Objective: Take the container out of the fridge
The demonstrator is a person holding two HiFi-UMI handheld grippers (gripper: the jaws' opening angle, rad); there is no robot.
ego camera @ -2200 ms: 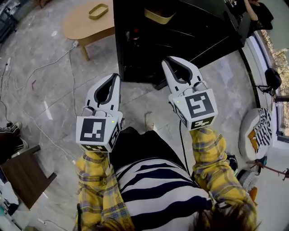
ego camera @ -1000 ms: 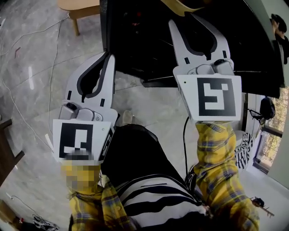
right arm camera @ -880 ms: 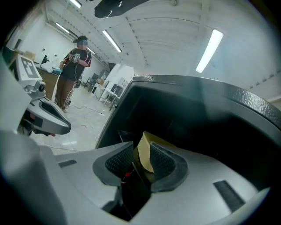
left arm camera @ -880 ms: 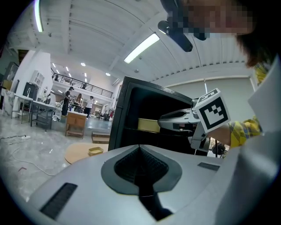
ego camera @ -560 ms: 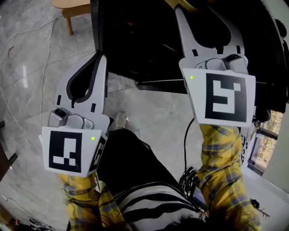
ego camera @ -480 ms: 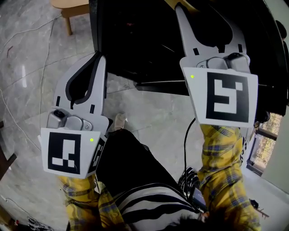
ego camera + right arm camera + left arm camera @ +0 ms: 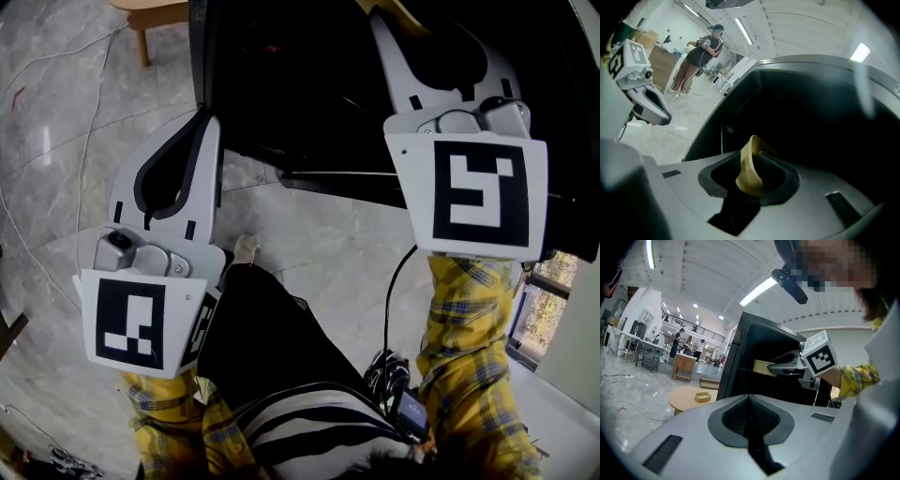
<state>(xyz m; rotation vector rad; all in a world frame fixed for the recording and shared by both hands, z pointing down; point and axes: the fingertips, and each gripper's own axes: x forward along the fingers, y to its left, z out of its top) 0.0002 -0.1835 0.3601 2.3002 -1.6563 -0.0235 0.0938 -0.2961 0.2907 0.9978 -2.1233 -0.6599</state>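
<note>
The black fridge [image 7: 281,84] stands open in front of me. A tan container [image 7: 746,180] sits inside it, also seen from the side in the left gripper view [image 7: 764,366]. My right gripper [image 7: 752,164] reaches into the fridge [image 7: 811,108]. Its jaws stand open with the container's thin wall between them; the right pad is against the wall and the left pad is apart from it. In the head view the right gripper [image 7: 436,28] runs off the top edge. My left gripper [image 7: 204,127] hangs shut and empty outside the fridge, low on the left.
A round wooden table [image 7: 691,398] with a small tan tray [image 7: 702,396] stands left of the fridge [image 7: 740,357]. Cables [image 7: 84,159] trail over the marble floor. A person [image 7: 701,54] stands far off. The fridge's bottom edge is just ahead of my legs.
Both grippers have moved forward to the fridge. The right one has pushed up into the opening, around the container's wall. Over the last half second the left one barely moved.
</note>
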